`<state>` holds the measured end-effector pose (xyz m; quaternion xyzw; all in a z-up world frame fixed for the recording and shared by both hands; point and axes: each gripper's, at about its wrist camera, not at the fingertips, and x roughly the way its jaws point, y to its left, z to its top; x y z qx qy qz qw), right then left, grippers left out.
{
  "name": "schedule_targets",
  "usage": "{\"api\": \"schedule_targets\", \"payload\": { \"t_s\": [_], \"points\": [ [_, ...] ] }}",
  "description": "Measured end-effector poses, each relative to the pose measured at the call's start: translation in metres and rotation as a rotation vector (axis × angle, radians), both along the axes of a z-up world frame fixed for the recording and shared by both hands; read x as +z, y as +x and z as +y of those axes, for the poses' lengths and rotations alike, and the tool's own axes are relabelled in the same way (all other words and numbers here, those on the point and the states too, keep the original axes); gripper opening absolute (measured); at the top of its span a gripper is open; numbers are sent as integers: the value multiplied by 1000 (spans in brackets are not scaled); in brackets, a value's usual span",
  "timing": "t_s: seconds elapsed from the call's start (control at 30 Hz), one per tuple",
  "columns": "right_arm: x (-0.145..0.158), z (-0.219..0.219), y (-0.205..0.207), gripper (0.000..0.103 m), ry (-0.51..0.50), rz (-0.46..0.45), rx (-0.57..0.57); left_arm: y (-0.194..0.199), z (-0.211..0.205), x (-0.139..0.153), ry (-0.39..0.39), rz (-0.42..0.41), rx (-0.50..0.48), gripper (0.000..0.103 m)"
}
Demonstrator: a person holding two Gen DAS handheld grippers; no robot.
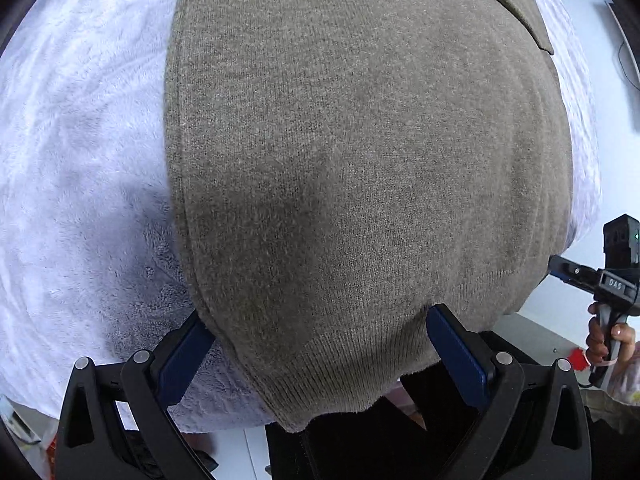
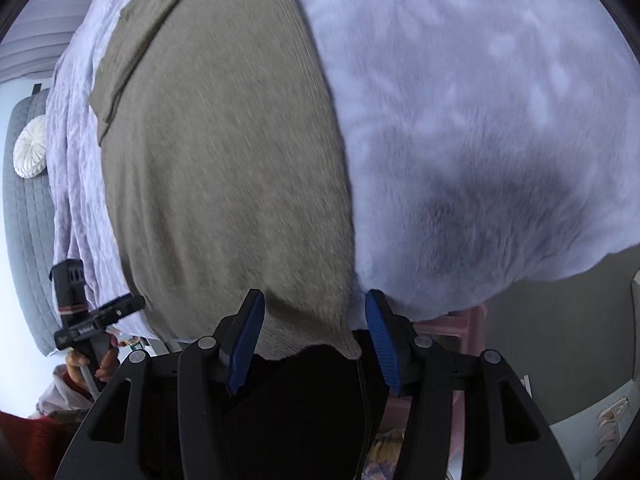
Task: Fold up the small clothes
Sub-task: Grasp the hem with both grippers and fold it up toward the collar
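Observation:
A grey-brown knit garment (image 1: pixel 360 168) lies folded lengthwise on a pale lilac fleece blanket (image 1: pixel 80 152), its ribbed hem hanging over the near edge. My left gripper (image 1: pixel 316 320) is open, its blue pads (image 1: pixel 456 348) straddling the hem's left corner. My right gripper (image 2: pixel 316 304) is open, its pads (image 2: pixel 250 336) either side of the hem's right corner (image 2: pixel 340 336). The garment also shows in the right wrist view (image 2: pixel 224 152). Each gripper shows in the other's view: the right one (image 1: pixel 600 280), the left one (image 2: pixel 96 316).
The blanket (image 2: pixel 480 120) covers a bed that extends away. A grey quilted headboard (image 2: pixel 28 200) with a white round cushion (image 2: pixel 30 152) is at the far end. A pink crate (image 2: pixel 468 328) sits below the bed edge.

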<state>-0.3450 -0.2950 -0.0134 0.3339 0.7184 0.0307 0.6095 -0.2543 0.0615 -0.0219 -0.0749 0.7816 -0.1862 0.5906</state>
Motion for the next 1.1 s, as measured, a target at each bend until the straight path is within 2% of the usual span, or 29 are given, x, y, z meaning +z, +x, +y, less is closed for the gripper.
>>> {"api": "schedule_targets", "payload": {
  "t_s": [0.07,0.1,0.13,0.17,0.2,0.23,0.27,0.3,0.37,0.47,0.63,0.77,0.93,1.0,1.1],
  "points": [
    [-5,6,0,57,26,-3,-10,-4,-5,3,-17,-6,2,102],
    [-5,9,0,58,49,-4,-13,-2,-7,5,-26,-10,3,92],
    [-5,12,0,54,71,-3,-5,-5,-7,7,-21,-14,-2,85],
    [-3,16,0,46,81,-4,12,-4,-6,9,-13,-14,-12,71],
    [-1,19,0,24,85,-4,27,-6,-5,10,-24,-10,-20,53],
    [1,19,0,16,99,-8,30,-7,1,11,-54,-2,-23,43],
    [4,18,0,15,127,-17,17,-4,3,13,-88,14,-15,24],
    [7,15,2,14,154,-23,5,-5,7,11,-124,36,4,16],
    [16,13,7,13,210,-50,-18,-5,15,16,-178,54,44,16],
    [29,10,17,13,293,-99,-70,2,26,31,-248,36,74,16],
    [41,0,35,12,415,-188,-192,43,41,67,-357,-34,158,16],
    [50,-1,58,12,503,-263,-280,71,57,75,-425,-108,244,16],
    [64,-5,100,12,565,-375,-341,121,86,89,-472,-207,303,16],
    [71,-8,126,12,564,-428,-332,149,102,95,-464,-248,310,16],
    [82,-22,169,11,546,-485,-309,190,104,96,-456,-308,324,16]
  ]
}}
